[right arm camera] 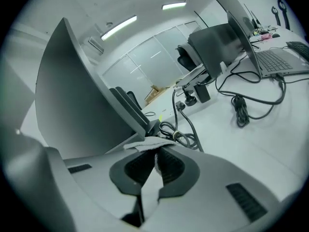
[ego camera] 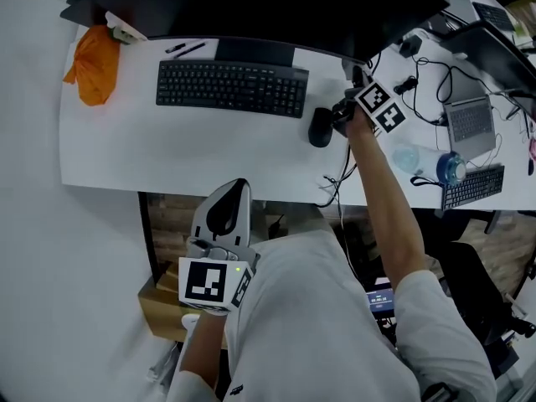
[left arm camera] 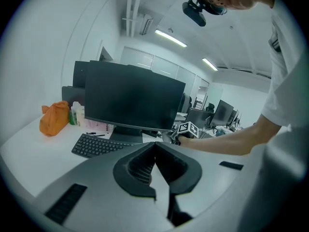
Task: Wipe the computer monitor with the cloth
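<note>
The dark monitor [ego camera: 251, 2] stands along the back of the white desk [ego camera: 109, 149]; it also fills the middle of the left gripper view as a black screen [left arm camera: 130, 100]. My right gripper [ego camera: 339, 115] is at the monitor's lower right corner, shut on a pale cloth [right arm camera: 147, 144] that pokes out past the right gripper's tips [right arm camera: 157, 153]. The monitor's panel [right arm camera: 77, 100] rises close on that gripper's left. My left gripper [ego camera: 228, 212] hangs low in front of the desk edge, near the person's body; seen in its own view, this left gripper [left arm camera: 155, 146] is shut with nothing in it.
A black keyboard [ego camera: 232, 86] lies before the monitor, two pens [ego camera: 184, 48] behind it, an orange bag [ego camera: 94, 65] at the far left. Cables [right arm camera: 183, 129] coil by the monitor foot. To the right are a laptop [ego camera: 469, 124], a water bottle [ego camera: 427, 164] and a small keyboard [ego camera: 473, 187].
</note>
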The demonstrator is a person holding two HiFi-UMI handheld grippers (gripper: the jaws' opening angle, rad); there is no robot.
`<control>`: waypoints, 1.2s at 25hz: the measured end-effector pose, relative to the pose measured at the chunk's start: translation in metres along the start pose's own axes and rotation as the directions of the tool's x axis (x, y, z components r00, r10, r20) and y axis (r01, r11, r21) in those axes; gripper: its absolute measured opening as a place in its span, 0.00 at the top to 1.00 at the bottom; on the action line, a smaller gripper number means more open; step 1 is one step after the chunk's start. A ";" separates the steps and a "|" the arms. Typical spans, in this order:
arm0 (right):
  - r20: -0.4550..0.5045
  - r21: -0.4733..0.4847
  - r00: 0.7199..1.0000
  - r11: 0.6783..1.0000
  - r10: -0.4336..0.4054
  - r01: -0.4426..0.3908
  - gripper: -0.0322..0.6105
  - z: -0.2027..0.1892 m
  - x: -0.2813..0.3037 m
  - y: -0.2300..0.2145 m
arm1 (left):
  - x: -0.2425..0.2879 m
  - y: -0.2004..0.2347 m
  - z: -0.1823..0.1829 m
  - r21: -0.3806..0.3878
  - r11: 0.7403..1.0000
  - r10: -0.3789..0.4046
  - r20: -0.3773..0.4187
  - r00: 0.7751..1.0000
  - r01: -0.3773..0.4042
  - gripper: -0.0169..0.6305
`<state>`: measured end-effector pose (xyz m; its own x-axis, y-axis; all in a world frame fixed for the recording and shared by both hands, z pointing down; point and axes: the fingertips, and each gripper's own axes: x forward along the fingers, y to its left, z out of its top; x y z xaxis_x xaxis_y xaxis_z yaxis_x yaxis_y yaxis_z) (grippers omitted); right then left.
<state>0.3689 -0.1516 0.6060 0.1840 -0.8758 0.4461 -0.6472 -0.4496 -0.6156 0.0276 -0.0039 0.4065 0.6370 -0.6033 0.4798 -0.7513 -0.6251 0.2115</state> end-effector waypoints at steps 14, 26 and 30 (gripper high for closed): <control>0.146 -0.262 0.958 0.944 0.246 -0.202 0.92 0.091 -0.052 0.060 | 0.004 -0.020 0.018 0.038 0.999 -0.034 0.033 0.999 0.033 0.95; 0.274 -0.433 0.854 0.850 0.442 -0.300 0.92 0.191 -0.129 0.158 | -0.003 -0.027 0.051 0.061 0.997 -0.050 0.125 0.991 0.043 0.94; 0.319 -0.478 0.809 0.821 0.494 -0.312 0.92 0.219 -0.159 0.186 | -0.006 -0.031 0.059 0.067 0.997 -0.056 0.152 0.987 0.047 0.95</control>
<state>0.3809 -0.1341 0.2782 0.0654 -0.9864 -0.1509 -0.9425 -0.0114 -0.3340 0.0572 -0.0102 0.3463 0.6972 -0.6354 0.3319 -0.7076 -0.6842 0.1765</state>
